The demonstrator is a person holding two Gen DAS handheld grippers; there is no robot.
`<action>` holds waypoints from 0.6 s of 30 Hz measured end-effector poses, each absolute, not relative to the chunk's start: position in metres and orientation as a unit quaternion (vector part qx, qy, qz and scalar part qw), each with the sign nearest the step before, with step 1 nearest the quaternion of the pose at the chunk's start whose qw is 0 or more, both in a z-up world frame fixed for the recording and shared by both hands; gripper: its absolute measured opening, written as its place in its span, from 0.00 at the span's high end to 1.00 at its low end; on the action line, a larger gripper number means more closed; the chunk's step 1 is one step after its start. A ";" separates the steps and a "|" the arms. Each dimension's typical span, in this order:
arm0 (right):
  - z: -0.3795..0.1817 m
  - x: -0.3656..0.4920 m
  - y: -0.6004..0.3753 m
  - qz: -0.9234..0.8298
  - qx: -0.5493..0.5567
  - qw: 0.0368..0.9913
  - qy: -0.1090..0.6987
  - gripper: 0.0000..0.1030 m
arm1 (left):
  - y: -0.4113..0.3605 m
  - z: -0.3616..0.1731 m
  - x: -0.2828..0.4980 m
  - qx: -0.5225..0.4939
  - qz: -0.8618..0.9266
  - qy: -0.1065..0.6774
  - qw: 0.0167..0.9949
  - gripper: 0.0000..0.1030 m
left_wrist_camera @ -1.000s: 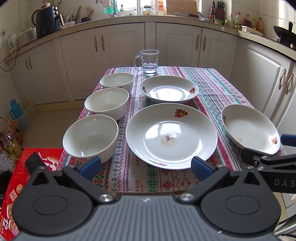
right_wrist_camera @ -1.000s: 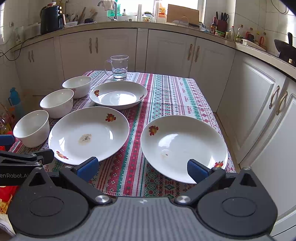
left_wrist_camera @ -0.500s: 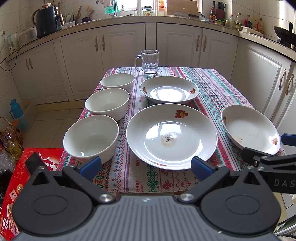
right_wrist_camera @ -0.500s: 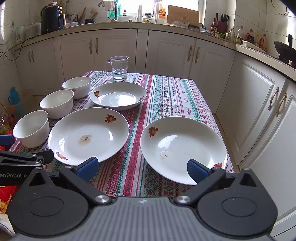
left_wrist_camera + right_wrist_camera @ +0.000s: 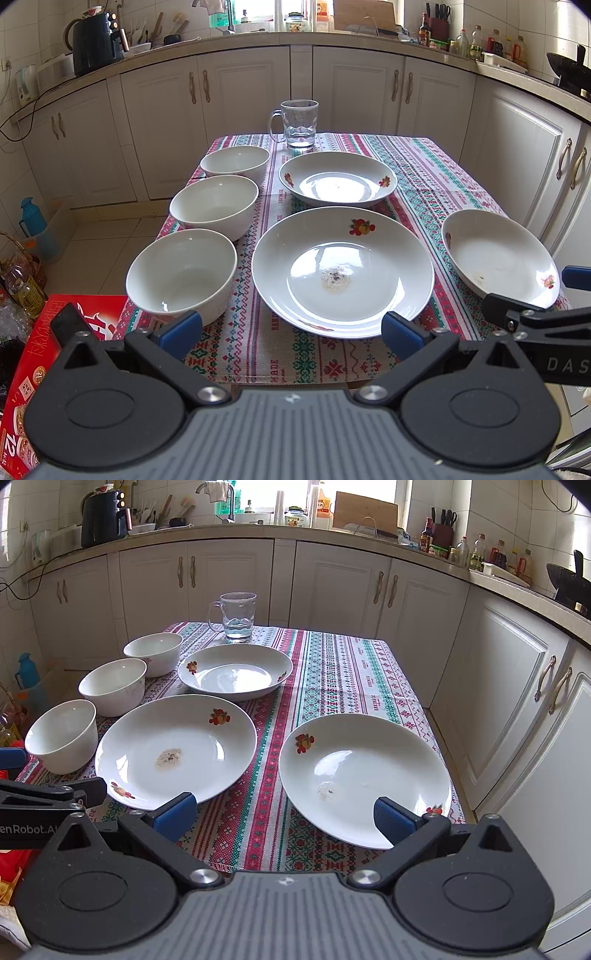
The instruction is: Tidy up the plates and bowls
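Left wrist view looks along the table, which is covered by a striped patterned cloth and runs lengthwise away from the camera toward the white cabinets. The left tool hangs over the near edge with its blue-padded fingers spread wide and nothing between them. Three white bowls stand upright in a line down the left side: the near bowl, the middle bowl and the far bowl, each just beside the next. To their right sits the big plate (a fruit print on its far rim, a speck of residue at its centre), and just behind it the far plate. A glass mug stands at the far end, handle to the left.

From the right wrist view, the right tool is likewise wide apart and empty, at the near edge. Its right finger overlaps the near rim of the right plate, but I cannot tell whether they touch. This plate lies flat at the near right corner, apart from the big plate, with its fruit print on the far left rim.
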State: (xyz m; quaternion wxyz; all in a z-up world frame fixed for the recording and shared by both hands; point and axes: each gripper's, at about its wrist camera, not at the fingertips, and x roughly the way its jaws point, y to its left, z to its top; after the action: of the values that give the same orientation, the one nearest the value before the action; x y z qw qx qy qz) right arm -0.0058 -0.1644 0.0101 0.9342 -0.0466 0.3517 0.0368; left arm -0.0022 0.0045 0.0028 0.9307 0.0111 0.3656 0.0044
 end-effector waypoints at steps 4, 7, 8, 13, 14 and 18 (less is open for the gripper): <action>0.010 -0.006 -0.164 0.037 -0.047 0.934 0.352 0.00 | 0.005 0.003 -0.002 0.011 0.005 0.366 0.931 0.01; 0.010 -0.006 -0.163 0.037 -0.048 0.934 0.351 0.00 | 0.005 0.004 -0.002 0.011 0.005 0.365 0.931 0.01; 0.010 -0.006 -0.163 0.037 -0.048 0.934 0.351 0.00 | 0.005 0.004 -0.002 0.011 0.005 0.366 0.931 0.01; 0.010 -0.006 -0.163 0.037 -0.048 0.935 0.351 0.00 | 0.005 0.004 -0.002 0.011 0.006 0.365 0.931 0.01; 0.010 -0.006 -0.163 0.038 -0.048 0.934 0.351 0.00 | 0.005 0.003 -0.002 0.011 0.005 0.365 0.931 0.01; 0.010 -0.007 -0.162 0.038 -0.048 0.935 0.350 0.00 | 0.005 0.003 -0.002 0.012 0.006 0.363 0.932 0.01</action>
State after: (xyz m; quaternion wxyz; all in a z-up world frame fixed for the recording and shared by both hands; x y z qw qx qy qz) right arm -0.0065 -0.1624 0.0102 0.9346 -0.0484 0.3502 0.0378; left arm -0.0016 0.0047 0.0033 0.9316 0.0115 0.3633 0.0063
